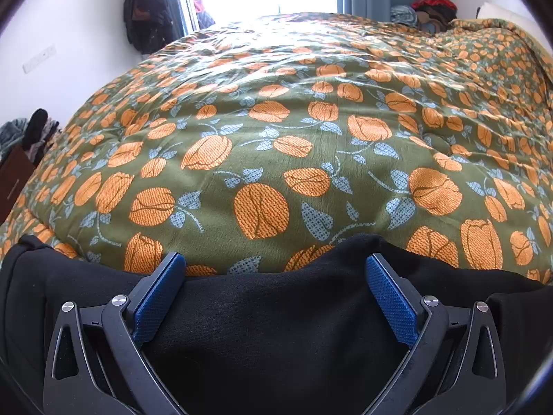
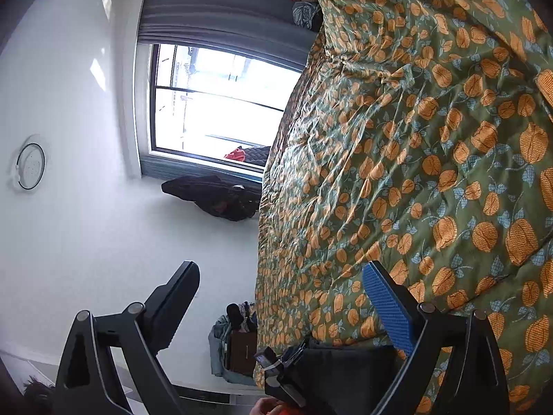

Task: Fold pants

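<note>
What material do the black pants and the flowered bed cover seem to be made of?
Black pants: probably a soft knit, like fleece or jersey; matte, no shine, with a thick rounded folded edge. Flowered bed cover: probably thin woven cotton over padding; it shows fine wrinkles, a light sheen near the window and a puffy surface. Neither can be confirmed by sight.

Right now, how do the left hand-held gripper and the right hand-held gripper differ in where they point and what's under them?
The left hand-held gripper tilts down over the black pants, which lie between its open fingers untouched; the right hand-held gripper has nothing between its fingers. The left faces across the floral bedspread toward the window; the right's view is rolled sideways, with the wall behind one finger and the bedspread behind the other. Both are open, with blue pads.
</note>
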Available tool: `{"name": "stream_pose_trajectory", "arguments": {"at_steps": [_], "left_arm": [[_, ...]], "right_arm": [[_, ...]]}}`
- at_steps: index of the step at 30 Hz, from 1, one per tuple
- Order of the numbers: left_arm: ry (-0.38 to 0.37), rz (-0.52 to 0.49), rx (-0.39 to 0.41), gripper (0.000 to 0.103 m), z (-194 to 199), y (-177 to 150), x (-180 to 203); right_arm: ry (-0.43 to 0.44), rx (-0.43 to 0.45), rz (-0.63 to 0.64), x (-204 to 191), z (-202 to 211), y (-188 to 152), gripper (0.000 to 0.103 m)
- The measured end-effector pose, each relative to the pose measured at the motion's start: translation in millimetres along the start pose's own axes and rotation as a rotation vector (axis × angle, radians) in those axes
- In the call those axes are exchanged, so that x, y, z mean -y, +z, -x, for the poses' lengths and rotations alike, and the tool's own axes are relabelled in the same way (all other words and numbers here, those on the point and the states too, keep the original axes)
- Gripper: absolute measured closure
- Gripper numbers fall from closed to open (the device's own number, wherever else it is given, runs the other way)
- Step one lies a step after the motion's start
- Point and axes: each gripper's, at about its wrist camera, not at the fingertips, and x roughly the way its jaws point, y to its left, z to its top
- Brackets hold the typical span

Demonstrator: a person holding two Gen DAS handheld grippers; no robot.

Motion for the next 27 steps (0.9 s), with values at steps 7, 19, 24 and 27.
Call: {"name": "stream_pose_trajectory", "arguments": {"at_steps": [7,19,24,27], "left_arm": [[0.000,0.000,0.000,0.000,0.0,0.0,0.1],[0.000,0.000,0.000,0.000,0.0,0.0,0.2],[0.000,0.000,0.000,0.000,0.0,0.0,0.2],[0.000,0.000,0.000,0.000,0.0,0.0,0.2]], "right_arm": [[0.035,-0.056,0.019,-33.4,-20.3,-25.6,0.008],[0.125,-0.078,-0.029,-71.9,-44.7,-59.8,0.007],[0.129,-0.101,-0.060,-76.1,-58.2,-69.0,0.007],[0.125,-0.108,-0.056,-79.7,-63.4,-74.0,0.007]]}}
